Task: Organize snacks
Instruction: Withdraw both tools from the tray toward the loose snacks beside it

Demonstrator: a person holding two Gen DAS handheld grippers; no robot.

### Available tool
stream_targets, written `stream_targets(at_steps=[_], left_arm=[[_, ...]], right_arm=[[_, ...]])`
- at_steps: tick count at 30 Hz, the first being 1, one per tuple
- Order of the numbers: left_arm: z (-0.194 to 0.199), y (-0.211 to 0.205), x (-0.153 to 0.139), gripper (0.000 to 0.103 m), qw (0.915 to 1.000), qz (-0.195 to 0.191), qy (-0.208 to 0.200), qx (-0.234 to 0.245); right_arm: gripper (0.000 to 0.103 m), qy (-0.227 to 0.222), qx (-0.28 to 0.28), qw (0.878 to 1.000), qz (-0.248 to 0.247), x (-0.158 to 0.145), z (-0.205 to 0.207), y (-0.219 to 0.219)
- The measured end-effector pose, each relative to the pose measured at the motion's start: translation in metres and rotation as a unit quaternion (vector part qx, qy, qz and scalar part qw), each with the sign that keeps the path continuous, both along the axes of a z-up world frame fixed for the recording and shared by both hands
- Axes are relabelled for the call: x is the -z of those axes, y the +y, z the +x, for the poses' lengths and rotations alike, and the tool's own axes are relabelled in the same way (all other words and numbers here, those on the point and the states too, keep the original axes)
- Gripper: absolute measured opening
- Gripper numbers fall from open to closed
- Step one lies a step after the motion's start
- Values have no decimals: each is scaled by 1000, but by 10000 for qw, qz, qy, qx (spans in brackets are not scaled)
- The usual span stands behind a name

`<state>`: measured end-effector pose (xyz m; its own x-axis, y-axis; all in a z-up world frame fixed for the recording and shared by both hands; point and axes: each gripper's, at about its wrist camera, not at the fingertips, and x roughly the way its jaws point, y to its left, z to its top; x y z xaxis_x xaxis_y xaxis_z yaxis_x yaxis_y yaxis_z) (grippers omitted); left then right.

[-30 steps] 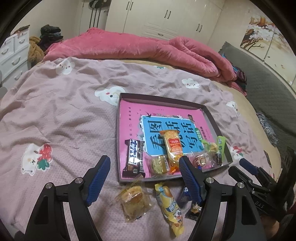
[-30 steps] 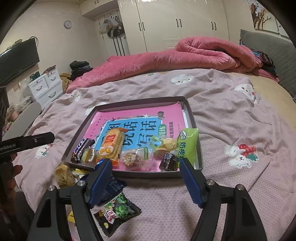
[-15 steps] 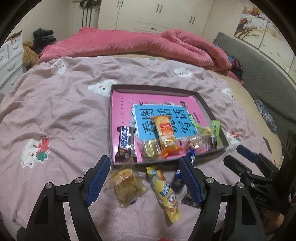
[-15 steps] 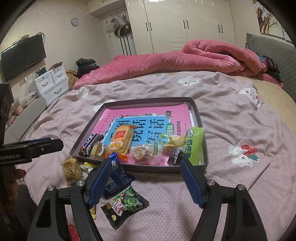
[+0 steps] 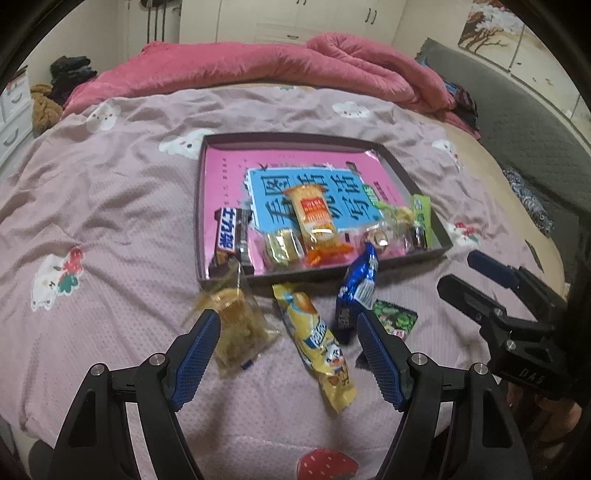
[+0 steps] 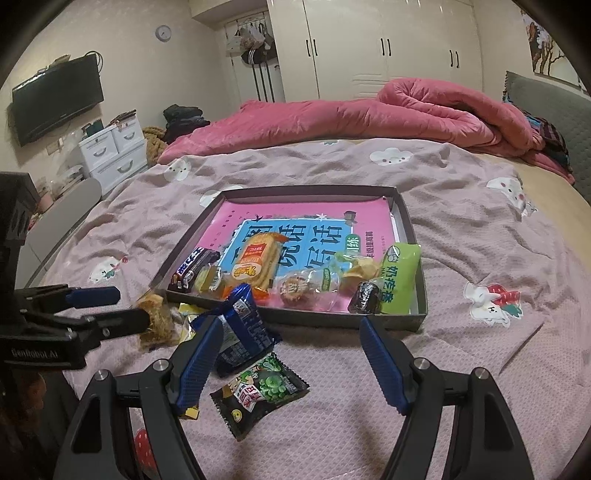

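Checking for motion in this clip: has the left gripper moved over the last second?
Yes. The left gripper has drawn back from the tray toward the near bed edge, now hanging open over the yellow packet.

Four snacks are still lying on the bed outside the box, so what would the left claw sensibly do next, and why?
Probably lower the open left claw onto the yellow packet and close. It lies on the bedspread between the fingers, outside the tray where other snacks already sit.

Pink quilt (image 6: 369, 118) bunched along far side of bed. White wardrobes (image 6: 388, 48) behind. TV (image 6: 55, 99) on left wall, clock (image 6: 163, 32) above, white drawers (image 6: 114, 151) beneath. Grey headboard (image 5: 517, 118) right.
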<state>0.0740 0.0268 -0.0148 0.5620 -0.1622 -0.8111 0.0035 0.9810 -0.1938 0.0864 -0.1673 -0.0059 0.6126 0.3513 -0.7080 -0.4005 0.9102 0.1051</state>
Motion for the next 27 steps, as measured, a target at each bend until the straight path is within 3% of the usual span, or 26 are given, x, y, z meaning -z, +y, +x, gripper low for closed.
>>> stream_targets(at_steps=[13,27], left_arm=[[-2,-9,25,78,9988,-221,416,146],[8,-19,57,78,9957,-411,806,202]], right_arm=[[76,129,-304,9994,-61,7,-5,9],[81,566,-592,9966,-54,26,8,20]])
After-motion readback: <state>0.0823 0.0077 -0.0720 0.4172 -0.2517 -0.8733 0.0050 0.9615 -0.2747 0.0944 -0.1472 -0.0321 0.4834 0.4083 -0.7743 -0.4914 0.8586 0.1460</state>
